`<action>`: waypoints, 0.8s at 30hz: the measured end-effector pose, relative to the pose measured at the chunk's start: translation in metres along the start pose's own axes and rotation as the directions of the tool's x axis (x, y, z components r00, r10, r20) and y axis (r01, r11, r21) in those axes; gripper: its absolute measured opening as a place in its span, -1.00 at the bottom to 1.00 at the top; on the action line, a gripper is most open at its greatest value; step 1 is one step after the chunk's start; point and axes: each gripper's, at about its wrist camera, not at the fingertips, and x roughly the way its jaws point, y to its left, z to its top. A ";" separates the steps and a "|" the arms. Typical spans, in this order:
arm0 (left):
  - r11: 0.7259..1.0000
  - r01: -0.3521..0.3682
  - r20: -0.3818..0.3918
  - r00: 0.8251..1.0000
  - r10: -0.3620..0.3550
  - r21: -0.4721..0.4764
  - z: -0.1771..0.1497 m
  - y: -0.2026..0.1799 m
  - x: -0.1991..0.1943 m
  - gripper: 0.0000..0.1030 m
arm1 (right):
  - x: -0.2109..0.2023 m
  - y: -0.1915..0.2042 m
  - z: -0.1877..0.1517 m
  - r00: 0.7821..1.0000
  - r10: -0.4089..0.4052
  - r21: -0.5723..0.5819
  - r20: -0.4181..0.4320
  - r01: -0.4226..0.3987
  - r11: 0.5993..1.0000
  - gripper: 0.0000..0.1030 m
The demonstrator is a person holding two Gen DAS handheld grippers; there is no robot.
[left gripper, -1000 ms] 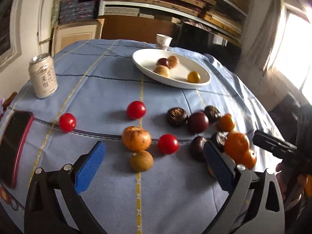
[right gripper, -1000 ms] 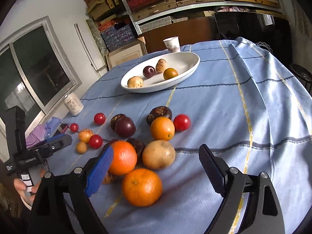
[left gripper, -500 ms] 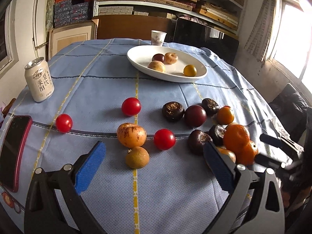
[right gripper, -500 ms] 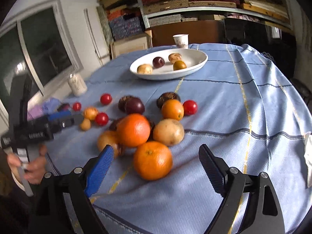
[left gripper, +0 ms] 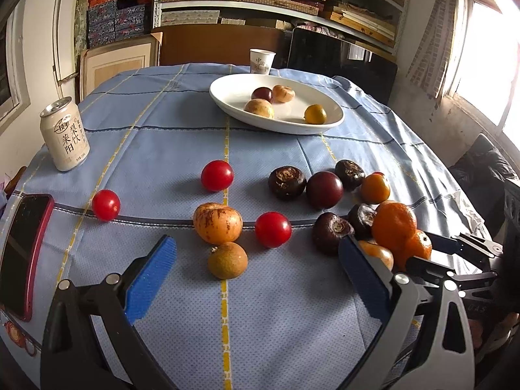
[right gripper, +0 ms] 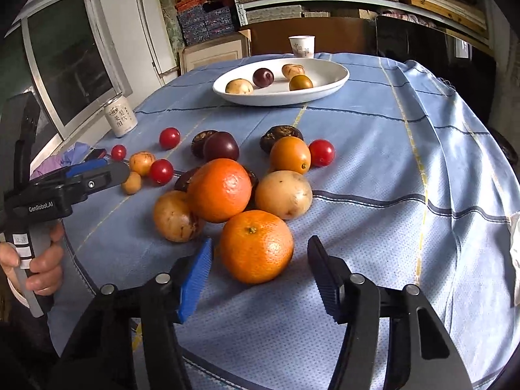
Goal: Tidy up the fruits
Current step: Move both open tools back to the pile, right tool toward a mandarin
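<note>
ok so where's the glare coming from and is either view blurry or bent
Left wrist view: the window at the right is blown out white, and fruit shadows fall to the left on the tablecloth. Right wrist view: softer light, and the nearest orange is sharp. Both views: fisheye bending curves the shelves and table edge, with dark corners.

Table [right gripper: 373,149] under blue cloth: white plate [right gripper: 328,89] far centre, paper cup [right gripper: 302,45] behind it, drink can [right gripper: 120,118] and phone [left gripper: 22,253] left, loose fruits [right gripper: 256,247] scattered near.
</note>
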 end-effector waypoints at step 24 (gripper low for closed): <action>0.997 0.046 0.040 0.998 -0.049 0.069 -0.003 -0.011 -0.007 0.91 | -0.001 -0.012 0.000 0.998 0.063 0.085 0.022 -0.065 0.994 -0.08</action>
